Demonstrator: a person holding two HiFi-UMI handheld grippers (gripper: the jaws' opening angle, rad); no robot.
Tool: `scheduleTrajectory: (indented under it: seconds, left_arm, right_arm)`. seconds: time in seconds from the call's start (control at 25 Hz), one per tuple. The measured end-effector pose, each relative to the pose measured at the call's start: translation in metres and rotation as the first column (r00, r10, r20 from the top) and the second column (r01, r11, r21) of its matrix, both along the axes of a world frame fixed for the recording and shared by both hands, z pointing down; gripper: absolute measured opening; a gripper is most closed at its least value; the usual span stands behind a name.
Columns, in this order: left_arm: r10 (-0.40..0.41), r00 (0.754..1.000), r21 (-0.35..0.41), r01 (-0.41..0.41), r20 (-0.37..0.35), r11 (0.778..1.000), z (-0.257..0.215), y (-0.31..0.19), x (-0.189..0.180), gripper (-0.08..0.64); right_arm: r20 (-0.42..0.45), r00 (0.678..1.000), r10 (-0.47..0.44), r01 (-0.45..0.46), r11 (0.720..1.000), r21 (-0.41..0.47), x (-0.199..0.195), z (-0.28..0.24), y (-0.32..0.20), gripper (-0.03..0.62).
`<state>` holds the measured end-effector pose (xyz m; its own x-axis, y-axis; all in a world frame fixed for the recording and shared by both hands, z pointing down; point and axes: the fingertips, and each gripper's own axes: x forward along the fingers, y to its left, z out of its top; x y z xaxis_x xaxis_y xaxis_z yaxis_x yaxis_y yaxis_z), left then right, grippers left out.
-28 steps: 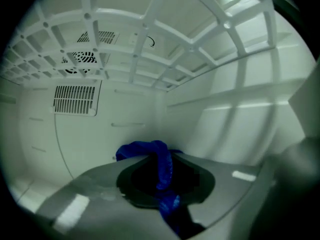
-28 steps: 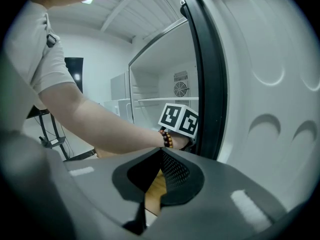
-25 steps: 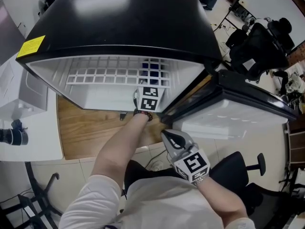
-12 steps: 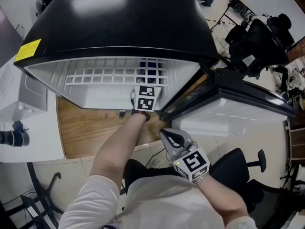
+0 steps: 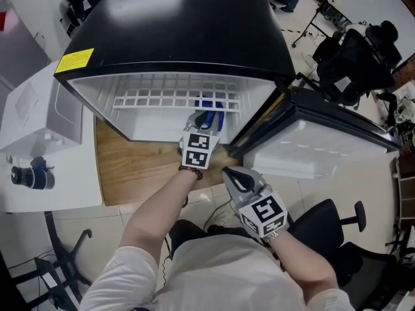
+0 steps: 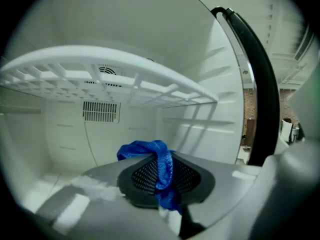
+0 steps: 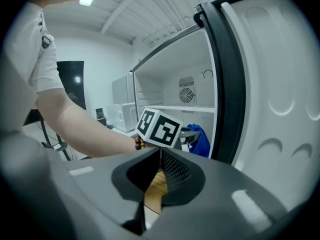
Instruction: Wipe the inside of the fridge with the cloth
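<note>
White sleeves [image 5: 123,278] — bead bracelet [image 5: 189,169], grey left gripper [image 5: 202,120]

Bright overhead light is glaring off the black top of the fridge [image 5: 155,5], a ceiling lamp [image 7: 87,0] is flaring in the right gripper view, and both gripper views are bending and darkening toward their corners, their foregrounds blurring.

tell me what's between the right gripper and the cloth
The left gripper, clamping the cloth, in the right gripper view. The right gripper's jaws are starting to open, empty.
</note>
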<state>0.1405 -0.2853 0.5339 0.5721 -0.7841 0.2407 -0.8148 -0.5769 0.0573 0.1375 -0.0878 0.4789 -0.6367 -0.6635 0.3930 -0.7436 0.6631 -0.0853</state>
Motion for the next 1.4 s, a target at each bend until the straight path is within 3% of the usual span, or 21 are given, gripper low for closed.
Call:
scheduleTrajectory:
  seconds: [0.2,0.48,0.72,0.88,1.08,1.24,1.4]
  left_arm:
    - [0.047,0.999,-0.008,-0.047,0.010,0.999,-0.015,0.042,-0.025,0.037]
    - [0.124,0.992,0.030,-0.124,0.002,0.992,-0.056,0.092,-0.060,0.044]
    - [0.259,0.966,0.071,-0.260,0.016,0.963,-0.096,0.133,-0.076,0.048]
    - [0.370,0.928,0.082,-0.372,0.041,0.924,-0.113,0.160,-0.083,0.048]
    - [0.494,0.868,0.058,-0.496,0.051,0.866,-0.121,0.187,-0.095,0.048]
    - [0.607,0.794,0.007,-0.608,0.038,0.794,-0.120,0.207,-0.106,0.048]
    - [0.695,0.717,-0.055,-0.693,0.051,0.719,-0.112,0.222,-0.119,0.049]
  right_arm:
    - [0.014,1.000,-0.010,0.010,1.000,-0.028,-0.013,-0.007,0.006,0.035]
    - [0.006,1.000,-0.014,0.015,0.999,-0.043,-0.025,-0.013,0.001,0.150]
    - [-0.081,0.995,-0.055,0.055,0.998,0.000,-0.031,-0.021,-0.016,0.246]
    - [-0.202,0.972,-0.123,0.137,0.989,0.056,-0.045,-0.023,-0.018,0.274]
    - [-0.314,0.926,-0.212,0.261,0.957,0.123,-0.076,-0.028,-0.010,0.308]
    - [-0.399,0.870,-0.290,0.371,0.918,0.140,-0.105,-0.023,-0.001,0.318]
    - [-0.447,0.815,-0.368,0.456,0.884,0.104,-0.135,-0.011,0.016,0.318]
